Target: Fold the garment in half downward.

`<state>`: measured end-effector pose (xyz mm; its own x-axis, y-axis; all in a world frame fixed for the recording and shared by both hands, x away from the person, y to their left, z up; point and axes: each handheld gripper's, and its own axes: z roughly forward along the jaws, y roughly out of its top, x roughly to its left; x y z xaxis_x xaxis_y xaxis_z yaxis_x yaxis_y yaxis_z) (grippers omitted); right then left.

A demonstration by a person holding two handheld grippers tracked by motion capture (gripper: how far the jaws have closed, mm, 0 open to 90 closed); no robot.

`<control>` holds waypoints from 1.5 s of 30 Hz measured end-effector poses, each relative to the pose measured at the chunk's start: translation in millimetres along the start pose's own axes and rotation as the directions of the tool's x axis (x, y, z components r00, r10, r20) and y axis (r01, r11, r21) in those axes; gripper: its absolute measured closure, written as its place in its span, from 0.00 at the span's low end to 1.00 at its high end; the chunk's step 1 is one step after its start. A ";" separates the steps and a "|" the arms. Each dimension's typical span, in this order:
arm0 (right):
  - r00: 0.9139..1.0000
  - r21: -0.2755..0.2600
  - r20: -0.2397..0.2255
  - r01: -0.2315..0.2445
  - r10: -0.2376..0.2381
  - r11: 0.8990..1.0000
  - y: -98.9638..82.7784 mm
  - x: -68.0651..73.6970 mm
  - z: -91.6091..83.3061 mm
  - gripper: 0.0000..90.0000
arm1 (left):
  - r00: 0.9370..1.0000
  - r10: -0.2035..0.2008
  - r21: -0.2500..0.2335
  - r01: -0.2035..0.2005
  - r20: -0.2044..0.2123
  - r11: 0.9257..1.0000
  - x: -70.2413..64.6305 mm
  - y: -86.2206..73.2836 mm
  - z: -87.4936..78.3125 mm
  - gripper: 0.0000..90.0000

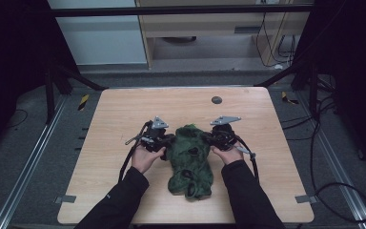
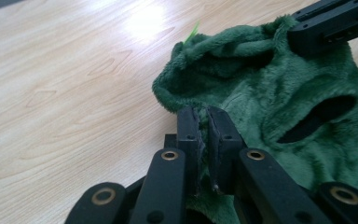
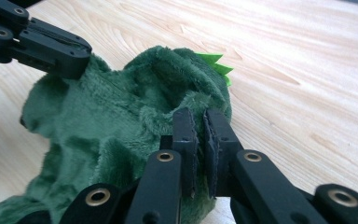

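A dark green plush garment (image 1: 189,160) lies crumpled near the middle of a light wooden table (image 1: 114,114), with no readable label or writing on it. The left gripper (image 1: 166,141) pinches the garment's left upper edge and the right gripper (image 1: 208,137) pinches its right upper edge, each pair of black jaws clamped tight on a thin fold of fleece. Several dark openings gape in the fabric, their insides hidden, and bright green felt spikes (image 3: 216,65) peek from behind the top rim.
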<state>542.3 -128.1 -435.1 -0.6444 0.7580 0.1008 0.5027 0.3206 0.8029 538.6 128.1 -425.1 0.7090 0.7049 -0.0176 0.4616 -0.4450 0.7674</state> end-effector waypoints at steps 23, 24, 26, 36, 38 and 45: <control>0.993 -0.100 -0.067 0.093 -0.100 0.991 -2.1 26.1 -43.2 0.94 | 0.998 0.066 -0.056 -0.065 0.011 0.996 -31.2 -3.4 -50.1 0.93; 0.992 -0.102 -0.073 0.093 -0.100 0.990 -4.5 27.7 -45.5 0.94 | 0.997 0.071 -0.057 -0.070 0.014 0.996 -34.0 -5.3 -52.5 0.93; 0.992 -0.103 -0.072 0.096 -0.103 0.990 -6.3 29.3 -47.5 0.94 | 0.997 0.079 -0.058 -0.078 0.013 0.995 -36.7 -7.0 -54.5 0.93; 0.991 -0.090 -0.078 0.098 -0.105 0.991 -19.1 30.8 -48.3 0.93 | 0.996 0.079 -0.038 -0.078 0.037 0.996 -42.3 -21.4 -53.7 0.93; 0.991 -0.087 -0.082 0.098 -0.105 0.991 -21.4 31.5 -48.6 0.93 | 0.996 0.083 -0.036 -0.081 0.039 0.996 -44.3 -23.9 -54.3 0.93; 0.986 -0.092 -0.103 0.121 -0.130 0.988 -29.7 39.5 -52.9 0.93 | 0.995 0.084 -0.036 -0.083 0.043 0.996 -49.6 -32.1 -59.4 0.93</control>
<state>471.5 -137.7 -423.9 -0.7605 0.6469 0.0554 0.3659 0.3566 0.8596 457.0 140.2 -410.7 0.7678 0.6404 0.0196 0.3815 -0.4815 0.7890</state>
